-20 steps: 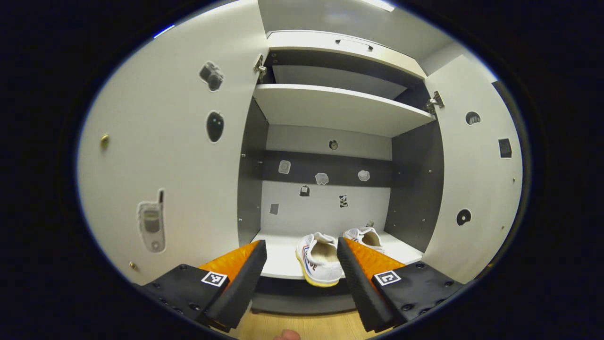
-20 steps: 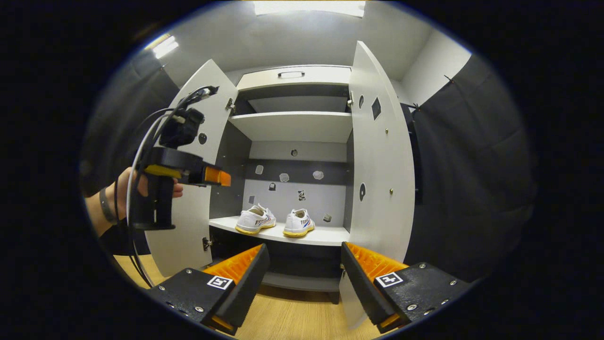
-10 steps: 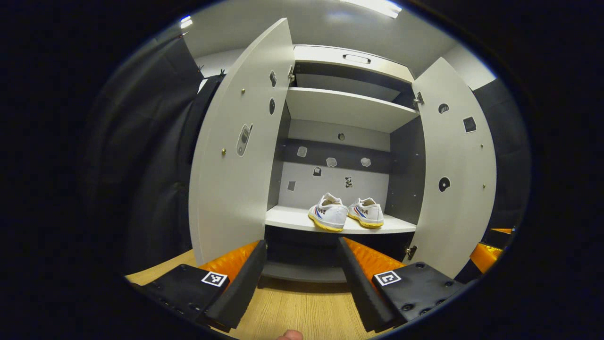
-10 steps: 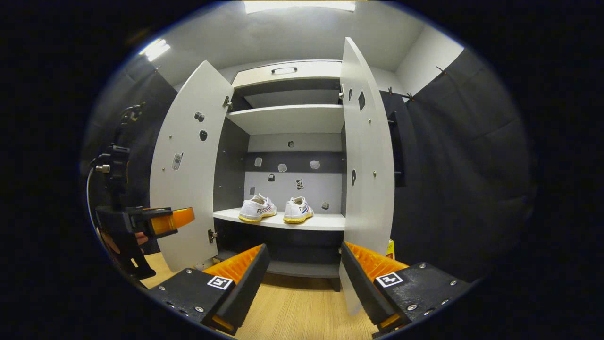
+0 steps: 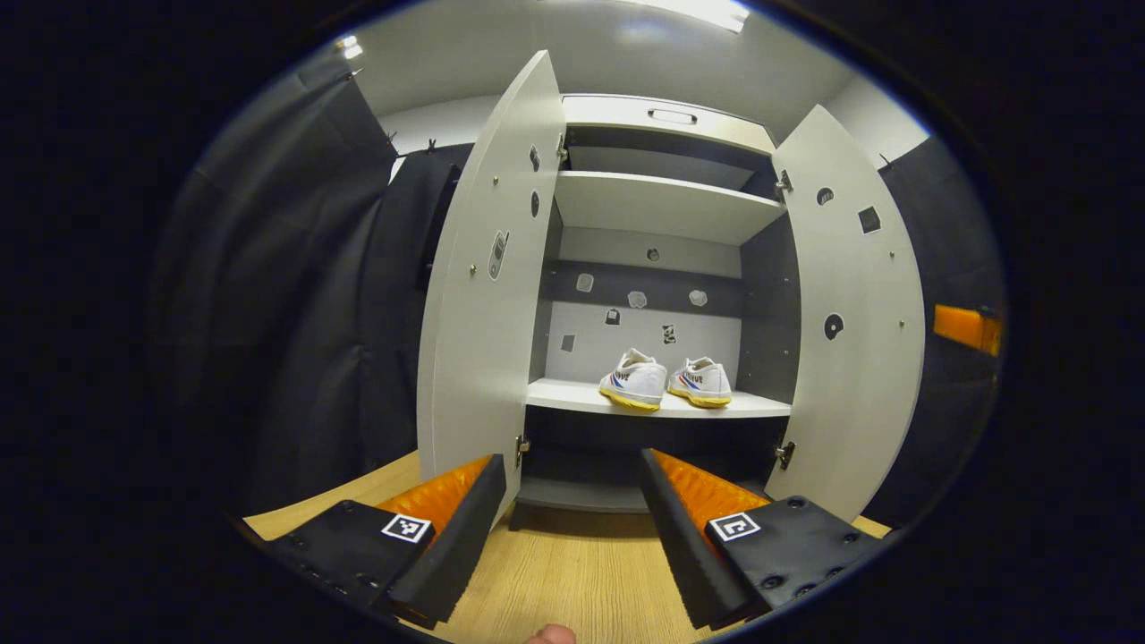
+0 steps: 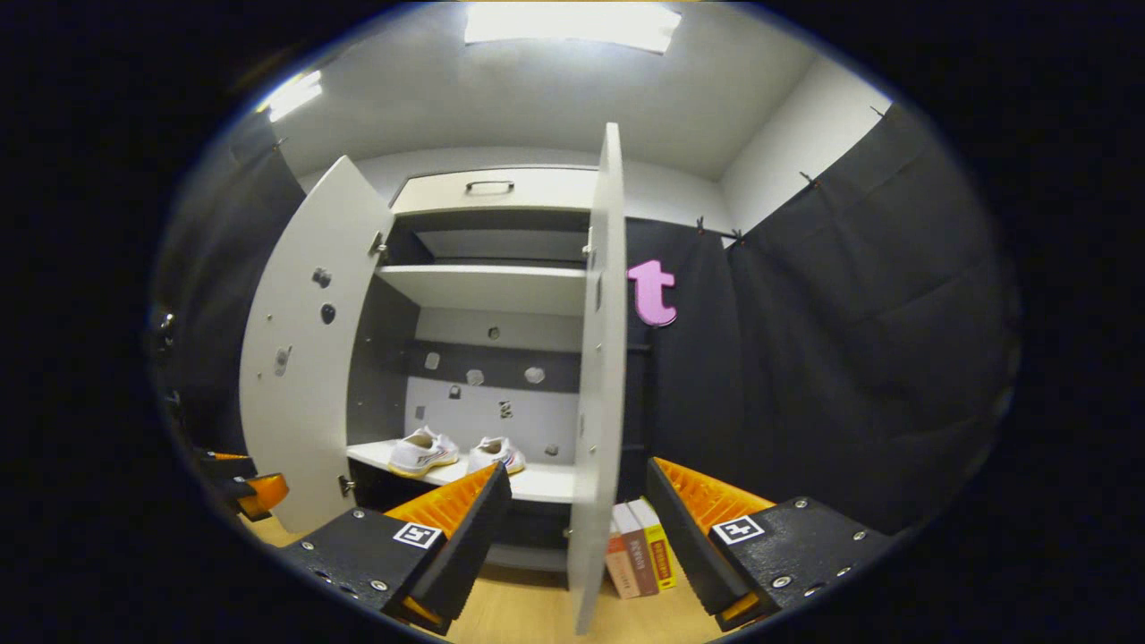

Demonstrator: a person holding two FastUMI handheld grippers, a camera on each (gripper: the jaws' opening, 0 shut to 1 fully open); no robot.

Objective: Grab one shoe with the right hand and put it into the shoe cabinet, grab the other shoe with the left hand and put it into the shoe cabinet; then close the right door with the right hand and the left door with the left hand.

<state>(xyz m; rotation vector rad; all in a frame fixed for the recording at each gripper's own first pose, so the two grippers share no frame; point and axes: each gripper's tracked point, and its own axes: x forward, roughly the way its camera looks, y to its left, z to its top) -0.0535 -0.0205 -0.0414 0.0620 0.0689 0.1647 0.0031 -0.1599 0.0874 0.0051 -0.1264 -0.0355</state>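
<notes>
Both shoes (image 5: 666, 383) are shelved; right door (image 6: 597, 376) stands edge-on just ahead of the right gripper (image 6: 572, 528), jaws wide, holding nothing.

Two white shoes sit side by side on the lower shelf of one shoe cabinet (image 5: 662, 116): the left shoe (image 5: 633, 379) and the right shoe (image 5: 702, 382), at about 12 o'clock from the left gripper. The cabinet has two doors, both open: the left door (image 5: 483, 313) at 10 o'clock and the right door (image 5: 850, 322) at 2 o'clock. Two shelves show inside, the upper shelf (image 5: 662, 201) and the lower shelf (image 5: 572, 395). One handle (image 5: 673, 115) sits on the top panel. In the right gripper view, three books (image 6: 640, 559) stand on the floor by the cabinet's right side, at about 6 o'clock.
</notes>
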